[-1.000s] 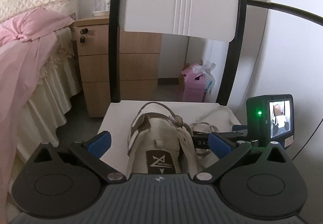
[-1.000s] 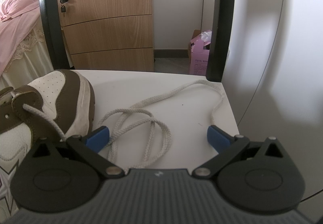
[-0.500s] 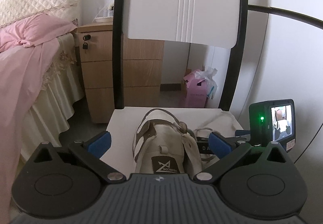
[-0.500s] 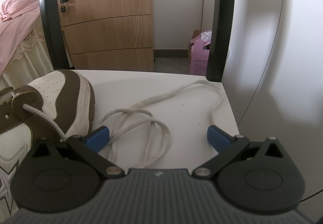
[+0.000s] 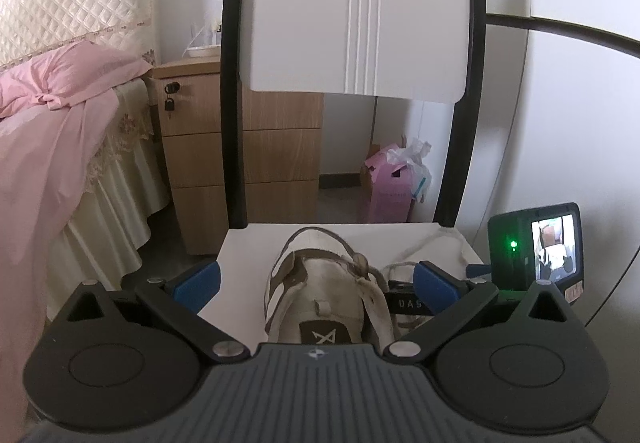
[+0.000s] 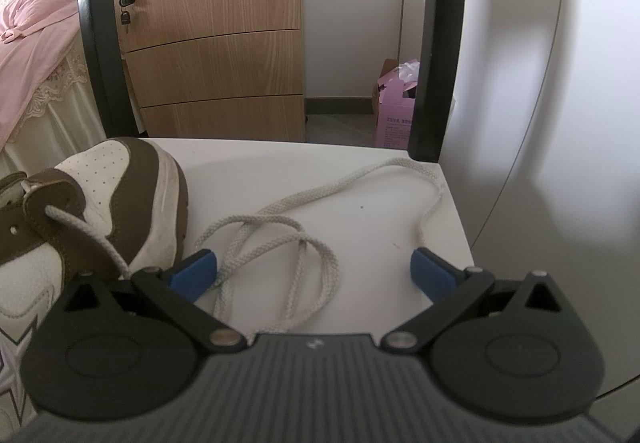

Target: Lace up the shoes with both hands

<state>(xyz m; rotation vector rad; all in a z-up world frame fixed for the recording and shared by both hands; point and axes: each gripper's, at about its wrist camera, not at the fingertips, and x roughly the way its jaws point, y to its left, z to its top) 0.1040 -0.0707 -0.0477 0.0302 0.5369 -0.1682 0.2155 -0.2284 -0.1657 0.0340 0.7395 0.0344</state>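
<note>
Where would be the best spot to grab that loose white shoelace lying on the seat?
Probably the free end of the shoelace, near the right gripper, coming from above. It lies flat and alone there, clear of the tangled loops and the shoe.

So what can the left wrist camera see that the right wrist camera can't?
Only the left wrist view shows the shoe's tongue label, the other gripper's little camera screen with its green light, and the white chair back.

Only the right wrist view shows the shoe's brown-and-white toe and the whole loose lace looping across the white seat.

Both show the shoe, the wooden drawers, the pink box and the pink bedding. Both grippers' blue fingers are open.
</note>
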